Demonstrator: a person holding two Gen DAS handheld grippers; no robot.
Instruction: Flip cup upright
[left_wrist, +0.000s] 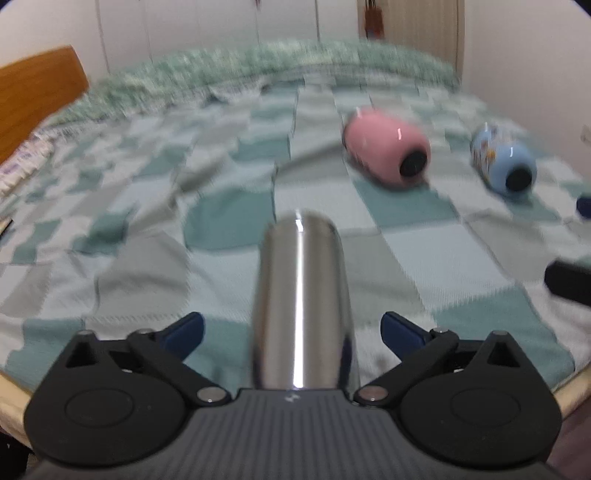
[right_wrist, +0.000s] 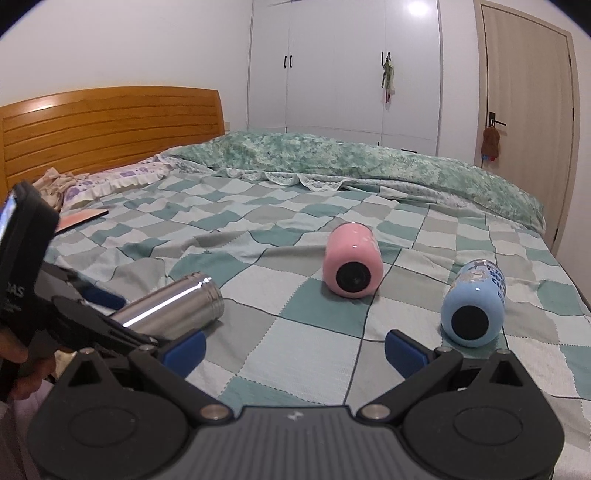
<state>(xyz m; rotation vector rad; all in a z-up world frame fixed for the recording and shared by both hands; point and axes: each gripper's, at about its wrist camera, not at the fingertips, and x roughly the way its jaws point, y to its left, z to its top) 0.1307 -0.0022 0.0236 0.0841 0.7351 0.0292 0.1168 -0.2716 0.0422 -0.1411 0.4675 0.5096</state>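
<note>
A steel cup (left_wrist: 301, 302) lies on its side on the checked bedspread, pointing away between the wide-open fingers of my left gripper (left_wrist: 291, 328); the fingers do not touch it. In the right wrist view the steel cup (right_wrist: 173, 310) lies at the left with the left gripper around its near end. A pink cup (right_wrist: 351, 266) and a light blue printed cup (right_wrist: 474, 306) also lie on their sides. They also show in the left wrist view: the pink cup (left_wrist: 388, 149) and the blue cup (left_wrist: 504, 164). My right gripper (right_wrist: 295, 349) is open and empty, above the bedspread.
The checked bedspread (right_wrist: 295, 229) covers the bed. A green quilt (right_wrist: 332, 155) lies bunched along the far side. A wooden headboard (right_wrist: 110, 122) and pillows stand at the left. A wardrobe and a door are behind.
</note>
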